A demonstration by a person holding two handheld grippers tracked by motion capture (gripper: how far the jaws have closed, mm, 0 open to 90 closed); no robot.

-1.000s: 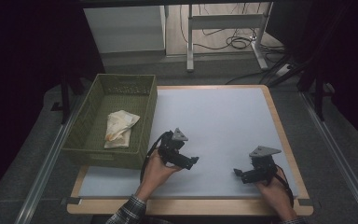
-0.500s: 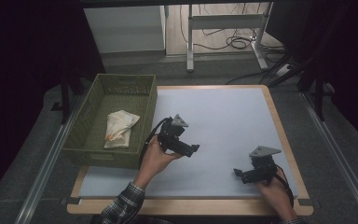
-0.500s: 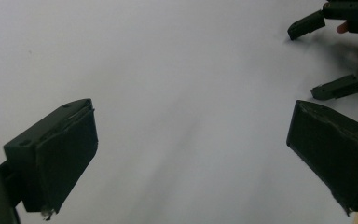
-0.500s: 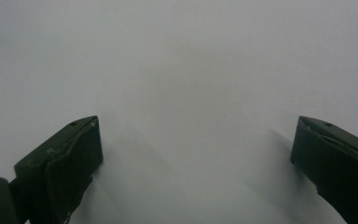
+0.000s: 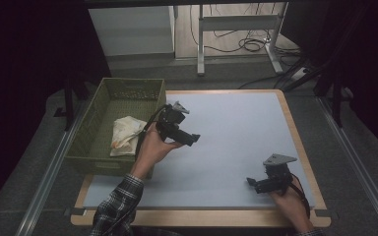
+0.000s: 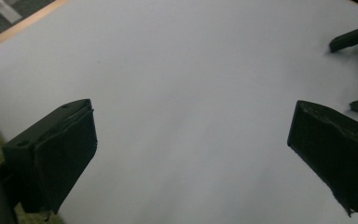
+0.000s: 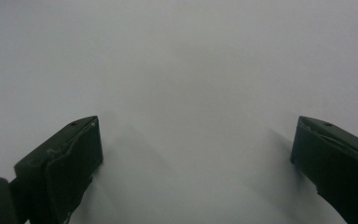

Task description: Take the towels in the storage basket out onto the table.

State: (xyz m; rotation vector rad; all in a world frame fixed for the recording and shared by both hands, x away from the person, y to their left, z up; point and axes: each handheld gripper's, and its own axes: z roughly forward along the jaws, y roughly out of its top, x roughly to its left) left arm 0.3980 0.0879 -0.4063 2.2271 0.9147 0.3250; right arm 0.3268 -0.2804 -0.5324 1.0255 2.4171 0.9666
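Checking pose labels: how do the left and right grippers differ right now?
The left gripper is held beside the green basket that holds a crumpled cloth; the right gripper sits near the mat's front right corner. The left gripper's jaws point toward the right side of the white mat; the right gripper's point left. In its own view, the left gripper looks out over the mat from farther off; the right gripper is low and close to it. Both are open and empty.

A green basket [image 5: 91, 147] sits at the table's [image 5: 236, 128] left edge with a crumpled cloth [image 5: 125, 135] inside. The left tongs [image 5: 193, 139] hang just right of the basket, above the table. The right tongs [image 5: 252, 183] rest well right of the basket.
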